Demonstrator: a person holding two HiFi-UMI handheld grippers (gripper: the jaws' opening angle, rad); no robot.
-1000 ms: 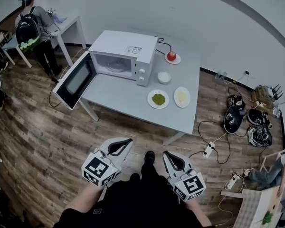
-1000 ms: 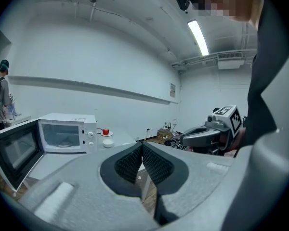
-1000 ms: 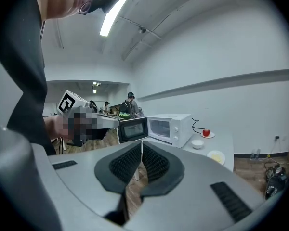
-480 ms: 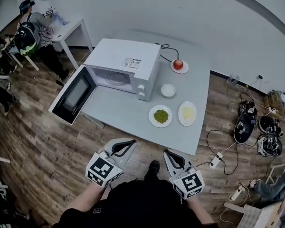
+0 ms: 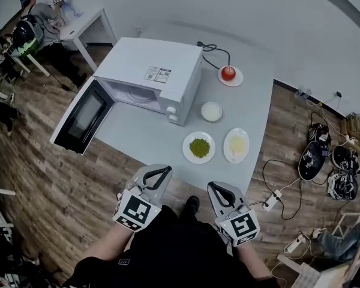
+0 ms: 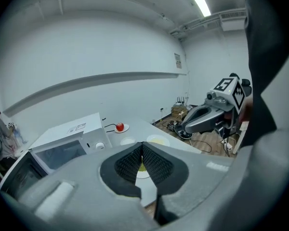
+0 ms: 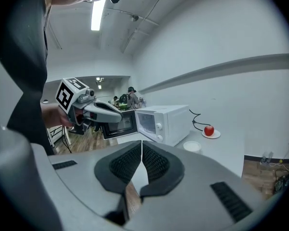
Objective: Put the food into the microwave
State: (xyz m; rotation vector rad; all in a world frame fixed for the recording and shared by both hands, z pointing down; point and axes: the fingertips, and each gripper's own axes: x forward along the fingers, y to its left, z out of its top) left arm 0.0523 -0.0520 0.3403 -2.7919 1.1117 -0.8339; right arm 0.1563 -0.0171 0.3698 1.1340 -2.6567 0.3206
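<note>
Head view shows the person standing at the near edge of the table (image 5: pixel 144 143), with the left tool (image 5: pixel 159 173) and the right tool (image 5: pixel 219 189) held low in front of the body, apart from every dish. Both tools are clenched and carry nothing; each tool's own view shows the 2 ribbed pads pressed together with no thing between them. The food is not yet in the microwave (image 5: pixel 153 71): 1 plate of green food (image 5: pixel 199 147) and 1 plate of pale yellow food (image 5: pixel 236 145) lie side by side near the front edge, a small white bowl (image 5: pixel 211 111) stands just beside the microwave, and a red fruit on a saucer (image 5: pixel 228 74) is at the far side. The microwave door (image 5: pixel 81 116) is wide open, so I judge that the step in hand is the approach, before any grasp. The next move calls for opening a tool, taking 1 plate by its rim, keeping it level, and carrying it left into the cavity. The cavity shows only partly; I cannot tell what the yellow food is, what the bowl contains, or whether the fruit is an apple or a tomato.
</note>
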